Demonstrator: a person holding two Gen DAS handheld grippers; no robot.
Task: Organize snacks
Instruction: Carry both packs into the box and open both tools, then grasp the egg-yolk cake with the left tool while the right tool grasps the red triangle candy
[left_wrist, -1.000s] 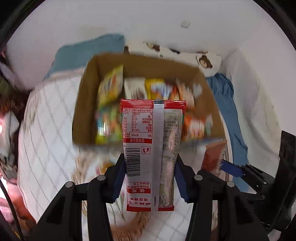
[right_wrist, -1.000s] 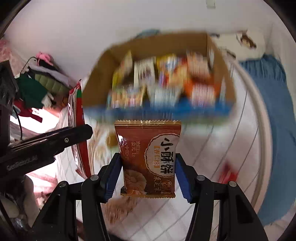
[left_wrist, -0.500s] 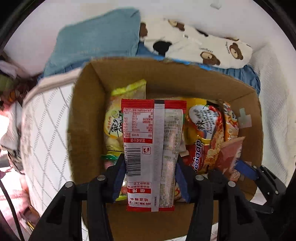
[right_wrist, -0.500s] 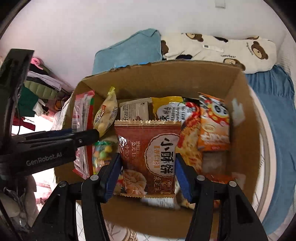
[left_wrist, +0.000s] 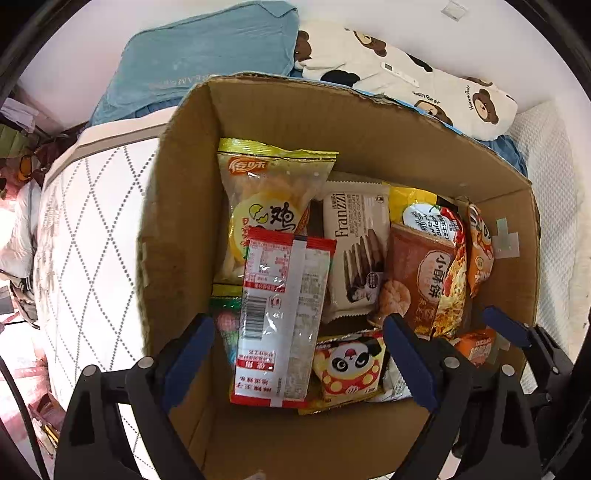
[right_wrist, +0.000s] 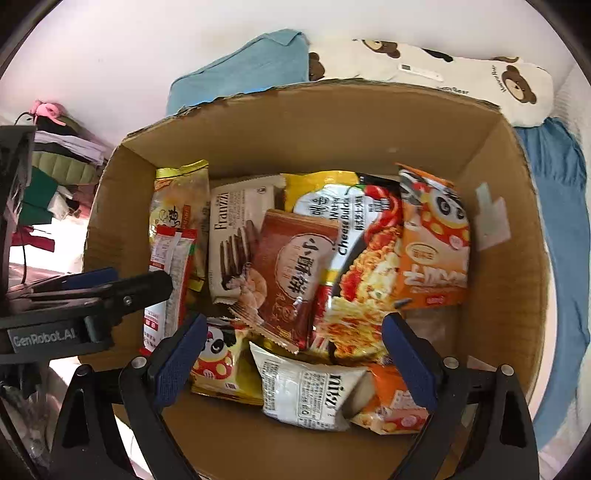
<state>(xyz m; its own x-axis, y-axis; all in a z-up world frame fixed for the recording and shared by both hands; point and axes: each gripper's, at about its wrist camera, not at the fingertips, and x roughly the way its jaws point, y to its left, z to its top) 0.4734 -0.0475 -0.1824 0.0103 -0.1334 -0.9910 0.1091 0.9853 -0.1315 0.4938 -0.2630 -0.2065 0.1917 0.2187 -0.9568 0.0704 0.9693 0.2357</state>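
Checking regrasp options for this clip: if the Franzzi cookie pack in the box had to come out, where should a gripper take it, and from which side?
Probably by its crimped top edge, coming straight down from above. The Franzzi cookie pack leans up against the cardboard box's far wall, its top seam free, while the brown biscuit packet overlaps its lower right and other packs crowd both sides.

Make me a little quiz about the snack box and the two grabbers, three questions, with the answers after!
1. True or false: the left gripper is clamped tight on the red-and-white packet.
2. Which packet lies nearest the brown cookie packet? A. the Franzzi packet B. the blue pillow
3. Fill in: all the snacks sit in a cardboard ____.

Key: 1 false, its jaws are opening. 2 A. 3 box.
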